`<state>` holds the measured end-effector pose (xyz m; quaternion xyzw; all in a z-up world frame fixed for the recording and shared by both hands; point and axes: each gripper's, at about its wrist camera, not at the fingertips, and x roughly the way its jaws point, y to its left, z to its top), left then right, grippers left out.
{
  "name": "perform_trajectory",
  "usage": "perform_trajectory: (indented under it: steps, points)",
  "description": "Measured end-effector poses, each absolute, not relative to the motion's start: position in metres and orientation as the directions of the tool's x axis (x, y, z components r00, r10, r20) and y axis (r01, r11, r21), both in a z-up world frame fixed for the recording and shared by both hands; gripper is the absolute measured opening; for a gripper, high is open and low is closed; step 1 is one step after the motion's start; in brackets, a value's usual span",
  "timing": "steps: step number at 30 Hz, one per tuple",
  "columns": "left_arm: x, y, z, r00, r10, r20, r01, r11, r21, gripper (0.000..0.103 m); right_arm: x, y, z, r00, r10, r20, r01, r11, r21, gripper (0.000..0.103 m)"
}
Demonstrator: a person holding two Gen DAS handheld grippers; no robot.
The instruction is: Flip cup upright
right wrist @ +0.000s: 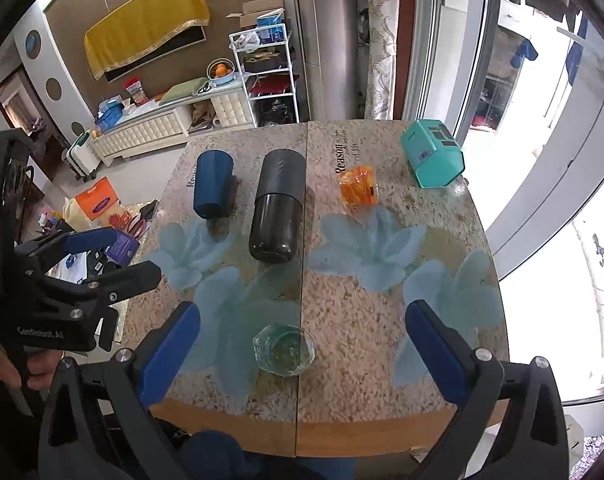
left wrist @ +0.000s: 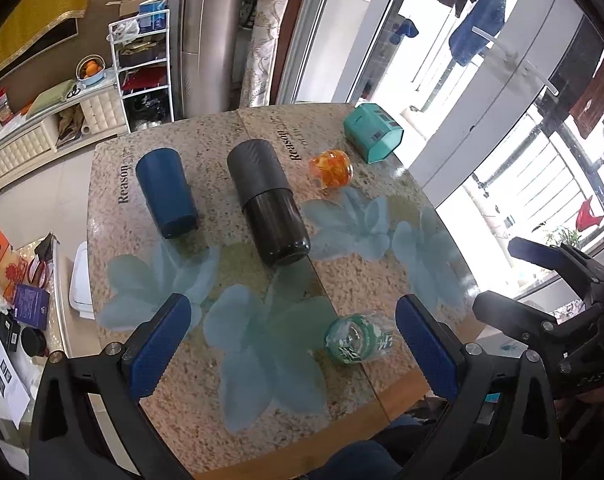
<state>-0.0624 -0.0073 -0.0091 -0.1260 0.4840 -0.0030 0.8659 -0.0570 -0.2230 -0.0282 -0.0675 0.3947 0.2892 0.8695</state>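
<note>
A clear glass cup (left wrist: 356, 339) with green print lies on its side near the table's front edge; in the right wrist view (right wrist: 284, 350) its base faces me. My left gripper (left wrist: 294, 344) is open and empty above the front edge, the cup between its fingers nearer the right one. My right gripper (right wrist: 302, 348) is open and empty, the cup between its blue pads below. Each gripper shows in the other's view: the right one (left wrist: 518, 276) and the left one (right wrist: 114, 256).
On the granite-patterned table (left wrist: 382, 272) stand a dark blue tumbler (left wrist: 167, 192), a tall black flask (left wrist: 268, 208), an orange glass jar on its side (left wrist: 330, 168) and a teal box (left wrist: 373, 132). Glass doors are to the right, cluttered furniture to the left.
</note>
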Motion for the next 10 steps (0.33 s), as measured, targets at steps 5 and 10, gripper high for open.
perform_trajectory:
  steps: [5,10]
  points:
    - [-0.0635,-0.0106,-0.0085,0.537,-0.131,-0.833,-0.113,0.968,-0.225,0.103,-0.0581,-0.2246,-0.0301,0.512,0.461,-0.725,-0.548,0.825,0.138,0.103]
    - [-0.0656,-0.0131,-0.0076,0.540,-0.137,-0.830,-0.099,0.970,-0.224,0.103,-0.0599,-0.2252,-0.0323,0.512,0.454,-0.729,-0.541,0.830,0.138,0.103]
